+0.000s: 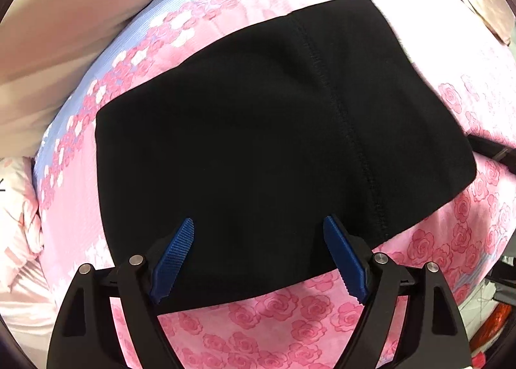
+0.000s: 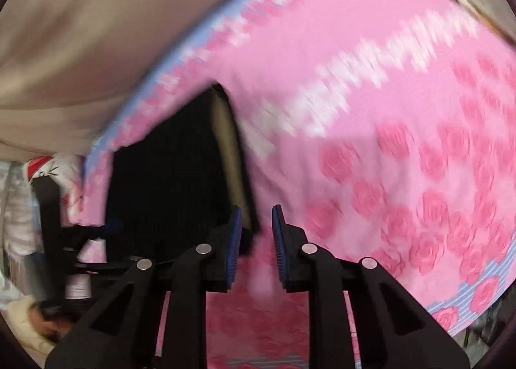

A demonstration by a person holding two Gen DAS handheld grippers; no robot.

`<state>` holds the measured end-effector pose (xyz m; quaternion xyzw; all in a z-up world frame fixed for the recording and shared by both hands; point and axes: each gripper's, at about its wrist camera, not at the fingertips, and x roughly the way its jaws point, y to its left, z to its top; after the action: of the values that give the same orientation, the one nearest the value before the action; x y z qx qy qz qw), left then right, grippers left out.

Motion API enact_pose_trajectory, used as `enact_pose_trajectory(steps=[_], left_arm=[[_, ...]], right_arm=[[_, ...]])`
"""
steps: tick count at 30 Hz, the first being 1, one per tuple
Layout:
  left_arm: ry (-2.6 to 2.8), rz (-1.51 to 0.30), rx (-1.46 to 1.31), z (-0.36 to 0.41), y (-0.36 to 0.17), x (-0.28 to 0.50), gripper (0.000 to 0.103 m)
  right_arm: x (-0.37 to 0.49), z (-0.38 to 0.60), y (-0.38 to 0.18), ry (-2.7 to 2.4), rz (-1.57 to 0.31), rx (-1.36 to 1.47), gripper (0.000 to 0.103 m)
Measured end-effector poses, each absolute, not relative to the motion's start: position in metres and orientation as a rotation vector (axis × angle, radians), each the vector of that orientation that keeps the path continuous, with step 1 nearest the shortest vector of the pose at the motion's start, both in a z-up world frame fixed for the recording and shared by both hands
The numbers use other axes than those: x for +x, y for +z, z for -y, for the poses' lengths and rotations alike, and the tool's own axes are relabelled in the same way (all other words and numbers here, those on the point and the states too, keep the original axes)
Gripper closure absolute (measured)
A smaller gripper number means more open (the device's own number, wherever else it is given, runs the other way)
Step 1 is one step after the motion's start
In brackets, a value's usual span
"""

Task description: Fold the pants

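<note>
The black pants [image 1: 274, 143] lie folded into a compact block on the pink rose-print bedspread [image 1: 274, 314], with a stitched seam running down the right part. My left gripper [image 1: 258, 227] hovers over their near edge, wide open and empty. In the blurred right wrist view the pants [image 2: 167, 175] show as a dark block at the left, with a tan strip along their right edge. My right gripper [image 2: 256, 217] is just right of that edge, over the bedspread [image 2: 387, 143]. Its blue pads [image 2: 237, 240] stand a narrow gap apart with nothing between them.
A beige wall [image 1: 64, 30] runs behind the bed. Pale pink bedding [image 1: 19, 224] is bunched at the left. The left gripper's black frame [image 2: 80, 249] shows at the left of the right wrist view. Clutter sits off the bed's right edge [image 1: 496, 320].
</note>
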<state>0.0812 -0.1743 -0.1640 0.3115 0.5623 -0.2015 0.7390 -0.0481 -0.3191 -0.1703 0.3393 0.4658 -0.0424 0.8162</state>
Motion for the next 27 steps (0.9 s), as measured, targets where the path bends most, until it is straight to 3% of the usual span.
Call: enact_pose_trajectory(steps=[3,6,8,10,13,16,19,20,21,23,24,27], left_arm=[[-0.433,-1.236,0.667,0.164,-0.164,0.087,0.022],[-0.423,-1.242,0.656,0.156,-0.165,0.091,0.022],[-0.418,-1.239,0.655,0.151,-0.165,0.090,0.019],[-0.401,-1.238,0.649,0.142,-0.164,0.091,0.018],[-0.371,-1.257,0.556,0.107,-0.156,0.099,0.018],[-0.306,-1.275,0.492,0.072,-0.156,0.108,0.018],[-0.227,-1.295,0.461,0.041,-0.162,0.119,0.016],[-0.214,-1.310,0.439,0.031,-0.167,0.125,0.016],[-0.217,-1.320,0.420,0.024,-0.171,0.128,0.011],[-0.219,-1.328,0.374,0.013,-0.178,0.133,0.005],[-0.227,-1.336,0.352,0.009,-0.179,0.135,0.005],[-0.232,-1.325,0.280,-0.005,-0.170,0.131,0.005]], right_arm=[[-0.018,0.290,-0.158,0.043,-0.993,0.644,0.084],[0.002,0.277,-0.200,0.015,-1.113,0.535,0.088],[0.001,0.298,-0.209,0.005,-1.069,0.654,0.093],[0.000,0.310,-0.183,-0.047,-1.056,0.696,0.086],[0.015,0.296,-0.138,0.062,-0.992,0.593,0.086],[0.052,0.268,-0.137,0.191,-1.016,0.556,0.086],[0.092,0.249,-0.184,0.169,-1.147,0.430,0.094],[0.102,0.265,-0.203,0.187,-1.144,0.527,0.103],[0.106,0.278,-0.206,0.179,-1.125,0.618,0.103],[0.107,0.294,-0.187,0.113,-1.118,0.708,0.103],[0.107,0.288,-0.176,0.119,-1.107,0.658,0.097],[0.116,0.217,-0.145,0.339,-1.145,0.478,0.096]])
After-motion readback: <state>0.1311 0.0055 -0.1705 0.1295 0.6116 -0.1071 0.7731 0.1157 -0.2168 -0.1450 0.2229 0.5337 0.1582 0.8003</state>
